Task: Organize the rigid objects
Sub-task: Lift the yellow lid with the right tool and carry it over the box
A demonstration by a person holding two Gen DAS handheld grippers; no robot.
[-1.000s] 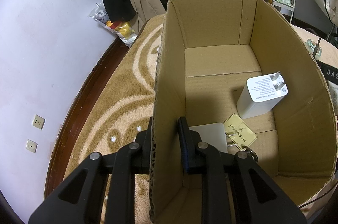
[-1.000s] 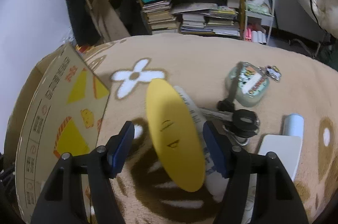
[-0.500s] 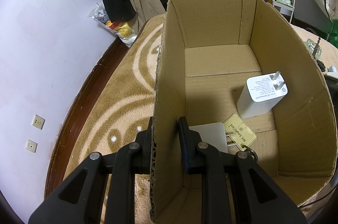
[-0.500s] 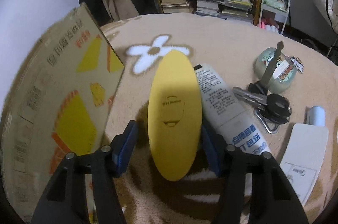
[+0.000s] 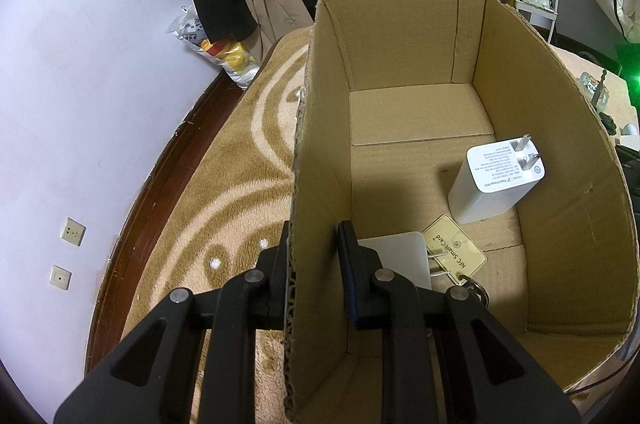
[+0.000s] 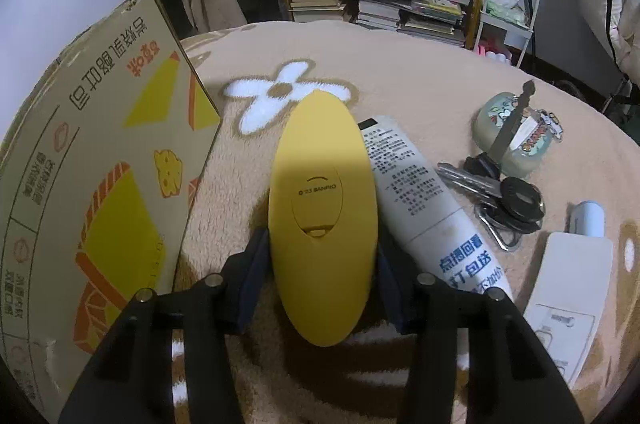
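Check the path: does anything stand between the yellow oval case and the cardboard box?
Only the box's own printed wall, standing beside the yellow oval case in the right gripper; the case must clear its rim. The left gripper clamps the opposite wall.

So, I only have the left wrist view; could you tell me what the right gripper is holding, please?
Observer: The right gripper is shut on a yellow oval case, just outside the box.
Operator: Thank you. What lies next to the case?
Observer: A white tube on the rug, touching the case's right side.
Operator: And beyond the tube?
Observer: A bunch of keys.
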